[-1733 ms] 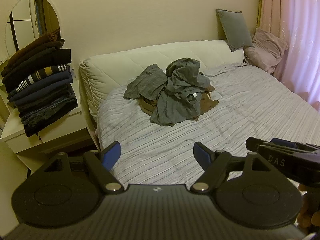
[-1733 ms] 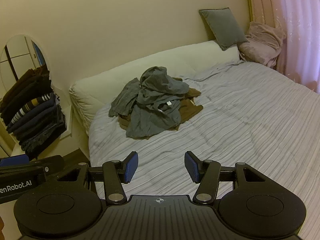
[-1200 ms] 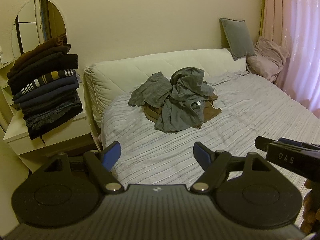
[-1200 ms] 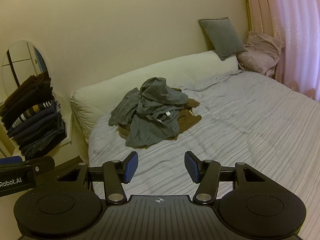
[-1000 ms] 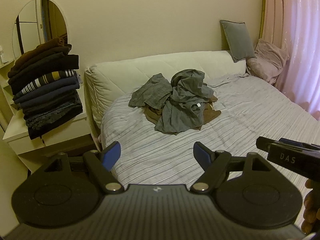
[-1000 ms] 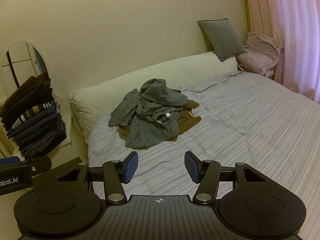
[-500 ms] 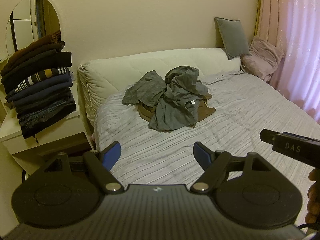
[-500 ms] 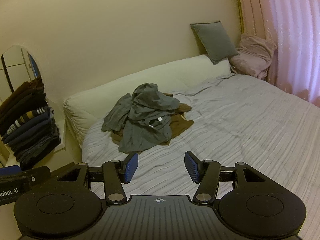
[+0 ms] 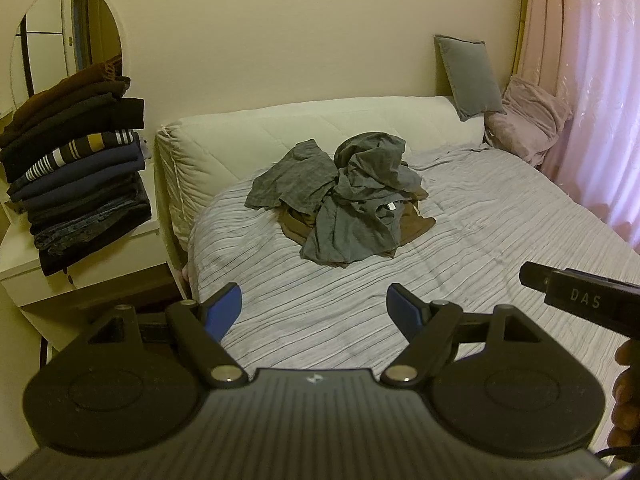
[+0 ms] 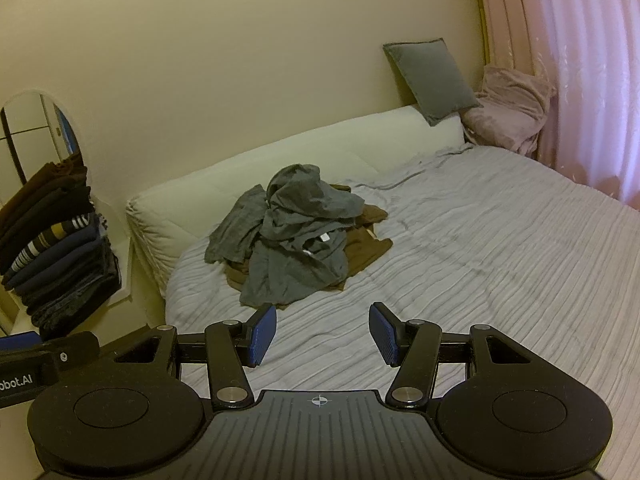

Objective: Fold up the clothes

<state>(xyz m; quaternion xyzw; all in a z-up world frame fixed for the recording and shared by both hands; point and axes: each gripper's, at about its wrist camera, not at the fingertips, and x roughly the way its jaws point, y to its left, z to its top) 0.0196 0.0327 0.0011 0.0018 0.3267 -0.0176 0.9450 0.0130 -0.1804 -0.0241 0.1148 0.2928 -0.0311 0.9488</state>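
A loose heap of crumpled grey and brown cotton clothes lies on a wide bed with a pale grey striped cover, towards the head end, just in front of a long cream quilted bolster set against the wall. The grey garments lie on top, tangled together; a brown one shows underneath, spreading flat at the right side of the heap.

The cloth looks soft, light and limp, so it will probably sag and drag its neighbours along when lifted. A good place to take hold seems to be a free edge of the topmost grey piece, near the small white neck label, where the collar would give two points to pinch.

The left gripper and the right gripper both hover over the near part of the bed, well apart from the heap. On each, the blue-padded jaws stand open with nothing between them.

The bed cover to the right of and in front of the heap is bare and offers plenty of flat room for spreading a garment. To the left, the mattress edge drops off beside a white desk carrying a tall stack of folded dark clothes. A grey square cushion and a bundled pink blanket sit at the far right corner, by pink curtains.
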